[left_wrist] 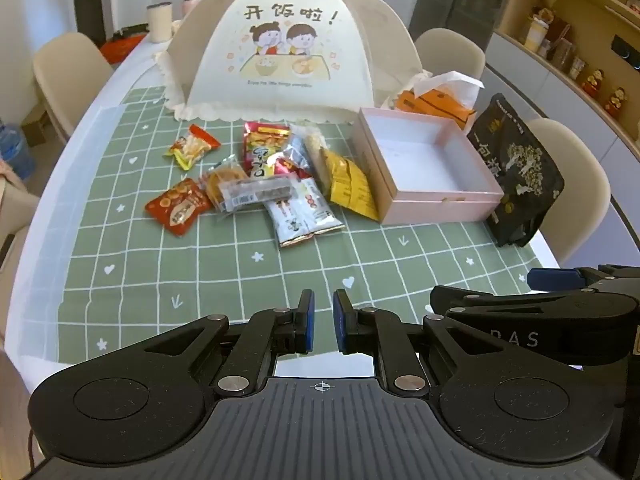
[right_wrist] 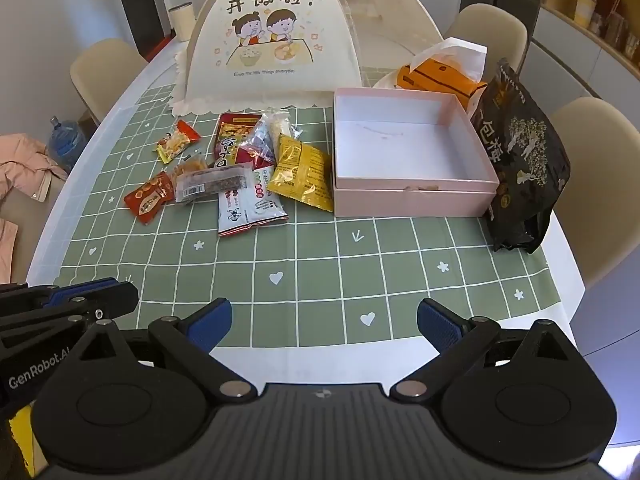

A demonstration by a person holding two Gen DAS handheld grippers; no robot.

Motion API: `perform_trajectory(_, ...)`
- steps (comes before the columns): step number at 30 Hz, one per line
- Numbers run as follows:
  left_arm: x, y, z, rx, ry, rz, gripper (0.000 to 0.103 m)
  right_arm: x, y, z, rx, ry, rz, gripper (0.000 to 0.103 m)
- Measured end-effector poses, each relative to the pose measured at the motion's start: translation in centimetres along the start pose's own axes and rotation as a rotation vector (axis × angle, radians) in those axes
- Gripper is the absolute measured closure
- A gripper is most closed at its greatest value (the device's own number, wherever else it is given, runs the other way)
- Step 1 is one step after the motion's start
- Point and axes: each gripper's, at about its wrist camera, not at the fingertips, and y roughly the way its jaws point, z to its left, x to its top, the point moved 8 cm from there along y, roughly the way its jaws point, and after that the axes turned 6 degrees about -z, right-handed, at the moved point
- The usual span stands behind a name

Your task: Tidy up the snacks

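Loose heap of crinkly foil snack packets (right_wrist: 240,168) on green-checked desk (right_wrist: 320,272), beside empty pink cardboard box (right_wrist: 412,196); left gripper (left_wrist: 323,320) fingers nearly together, right gripper (right_wrist: 324,324) fingers spread, both empty; risk: overlapping slippery wrappers drag neighbours along.

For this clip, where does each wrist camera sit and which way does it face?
Left wrist: on the left gripper, low at the near table edge, facing the snack pile; its nearly closed fingers show, with the right gripper at right.
Right wrist: on the right gripper, facing the pink box; its wide-open fingers show, with the left gripper at left.
Shared: snacks, box, black bag, food cover.
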Motion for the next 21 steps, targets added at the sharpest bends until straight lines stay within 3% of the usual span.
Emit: perform_trajectory(21,0.90,-0.03,0.24,0.000,-0.012,0.013,0.089,0.15,-0.05,0.10,0.018,-0.007,0.004,0.004)
